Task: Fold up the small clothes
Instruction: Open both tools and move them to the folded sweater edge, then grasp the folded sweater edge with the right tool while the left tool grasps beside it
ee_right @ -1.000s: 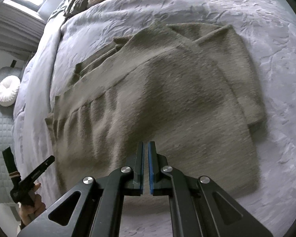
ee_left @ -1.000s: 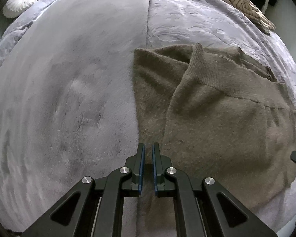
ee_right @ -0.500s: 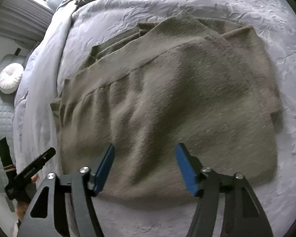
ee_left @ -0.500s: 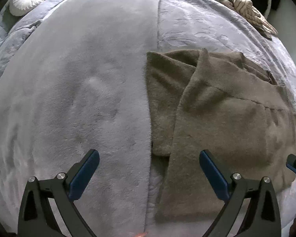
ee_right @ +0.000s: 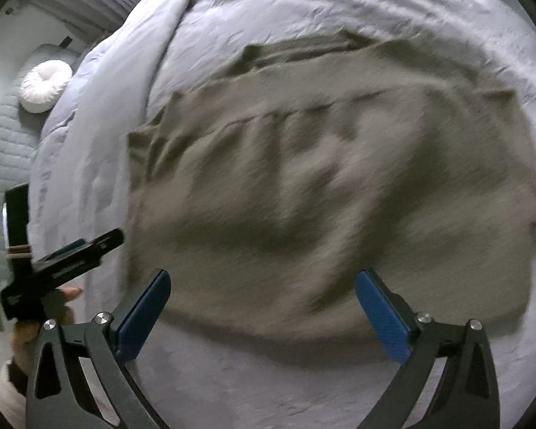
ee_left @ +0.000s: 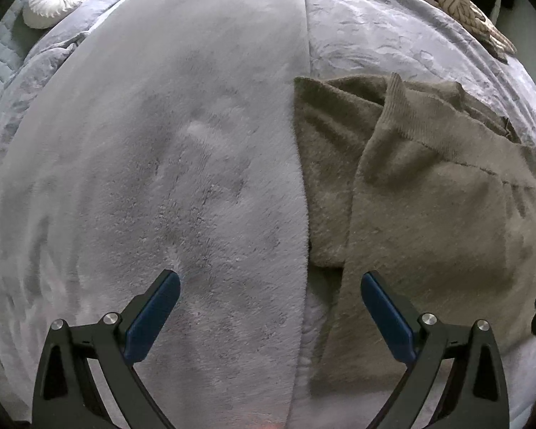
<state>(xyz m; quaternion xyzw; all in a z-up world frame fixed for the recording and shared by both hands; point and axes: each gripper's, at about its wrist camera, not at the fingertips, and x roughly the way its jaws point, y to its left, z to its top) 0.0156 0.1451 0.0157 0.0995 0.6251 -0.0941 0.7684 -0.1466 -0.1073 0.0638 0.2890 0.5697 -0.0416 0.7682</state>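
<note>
A brown knitted sweater [ee_left: 428, 214] lies folded flat on the grey bed, its ribbed edge folded over on top. In the right wrist view the sweater [ee_right: 321, 196] fills the middle, a little blurred. My left gripper [ee_left: 269, 282] is wide open and empty, above the sweater's left edge and the plush blanket. My right gripper [ee_right: 262, 284] is wide open and empty, above the sweater's near edge. The left gripper also shows in the right wrist view [ee_right: 71, 250], held by a hand at the left.
A light grey plush blanket [ee_left: 160, 178] covers the left of the bed beside the crinkled grey duvet [ee_left: 375, 35]. A round white cushion [ee_left: 55, 0] sits at the far left by the quilted headboard. A patterned throw [ee_left: 464, 3] lies at the far right.
Both grippers were shut on the sweater's near edge a second ago. They have opened wide, let it go and drawn back; the sweater now rests flat.
</note>
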